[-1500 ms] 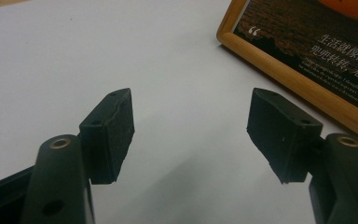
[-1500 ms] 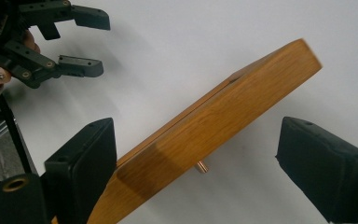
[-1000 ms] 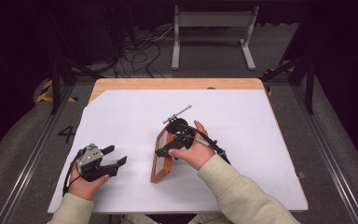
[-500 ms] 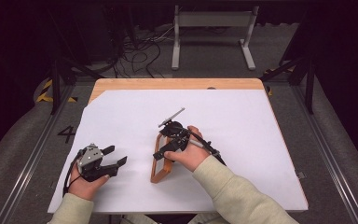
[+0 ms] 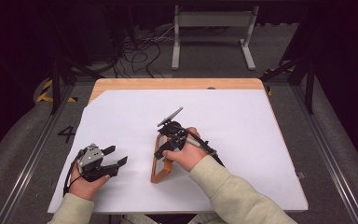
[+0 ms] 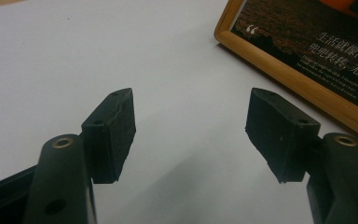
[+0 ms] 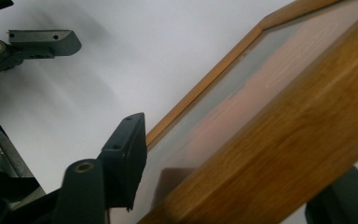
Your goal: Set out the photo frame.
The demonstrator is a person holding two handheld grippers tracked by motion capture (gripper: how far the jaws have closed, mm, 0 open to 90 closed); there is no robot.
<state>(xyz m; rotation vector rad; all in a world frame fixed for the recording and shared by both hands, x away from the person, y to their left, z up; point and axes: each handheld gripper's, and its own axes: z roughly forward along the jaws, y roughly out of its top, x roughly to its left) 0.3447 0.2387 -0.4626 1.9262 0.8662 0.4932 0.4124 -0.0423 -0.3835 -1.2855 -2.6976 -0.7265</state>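
Now right gripper (image 5: 164, 150) closing astride tilted wooden frame (image 5: 160, 162); left gripper (image 5: 115, 161) agape.

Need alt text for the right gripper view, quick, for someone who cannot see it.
A wooden picture frame lies tilted between the right gripper's black fingers, which have just been closing around its edge. Behind is white table covering, with the left gripper at top left.

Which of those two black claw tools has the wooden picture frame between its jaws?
The right gripper: its jaws straddle the wooden picture frame and have just been closing. The left gripper rests apart, jaws open over bare white paper.
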